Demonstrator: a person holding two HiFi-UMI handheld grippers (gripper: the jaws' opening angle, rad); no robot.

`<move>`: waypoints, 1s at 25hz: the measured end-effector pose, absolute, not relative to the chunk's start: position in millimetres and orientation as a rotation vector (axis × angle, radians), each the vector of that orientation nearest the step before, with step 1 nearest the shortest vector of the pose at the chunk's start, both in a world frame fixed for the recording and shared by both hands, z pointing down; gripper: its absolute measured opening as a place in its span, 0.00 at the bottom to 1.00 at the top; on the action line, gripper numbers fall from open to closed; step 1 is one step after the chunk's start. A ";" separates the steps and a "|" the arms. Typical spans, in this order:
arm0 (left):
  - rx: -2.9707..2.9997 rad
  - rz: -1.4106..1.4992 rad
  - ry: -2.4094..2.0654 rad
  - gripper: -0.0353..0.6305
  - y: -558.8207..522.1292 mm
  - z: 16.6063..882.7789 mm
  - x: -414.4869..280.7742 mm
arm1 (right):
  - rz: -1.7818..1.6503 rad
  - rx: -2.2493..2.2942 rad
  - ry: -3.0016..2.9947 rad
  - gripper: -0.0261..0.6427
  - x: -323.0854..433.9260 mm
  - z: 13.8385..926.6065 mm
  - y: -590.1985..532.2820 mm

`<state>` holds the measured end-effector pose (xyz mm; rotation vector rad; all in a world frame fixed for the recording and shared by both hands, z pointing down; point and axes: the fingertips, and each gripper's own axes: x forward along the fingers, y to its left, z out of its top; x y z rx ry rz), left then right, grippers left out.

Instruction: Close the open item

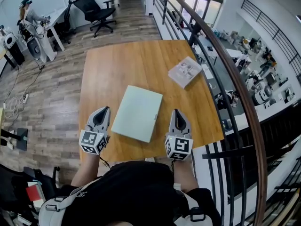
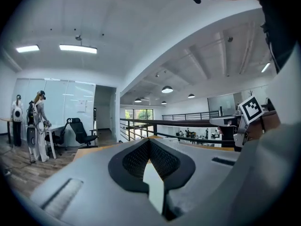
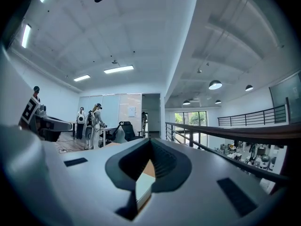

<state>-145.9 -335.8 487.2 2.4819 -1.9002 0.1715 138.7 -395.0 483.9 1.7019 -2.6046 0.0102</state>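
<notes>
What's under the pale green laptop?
The laptop lies flat and closed on the wooden table. Only tabletop shows around it; anything right beneath it is covered.

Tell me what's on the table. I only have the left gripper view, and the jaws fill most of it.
Observer: A pale green laptop lies flat on the wooden table, lid down.
Operator: Where's my left gripper relative to it?
Observer: The left gripper is beside the laptop's left edge, near the front corner, not touching it.
Operator: And the right one?
Observer: The right gripper is off the laptop's right edge, jaws together, holding nothing.
</notes>
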 end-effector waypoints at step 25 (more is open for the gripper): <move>2.530 0.191 -1.842 0.06 -358.2 458.9 -152.9 | 0.018 1.670 -2.689 0.05 113.8 475.2 -411.1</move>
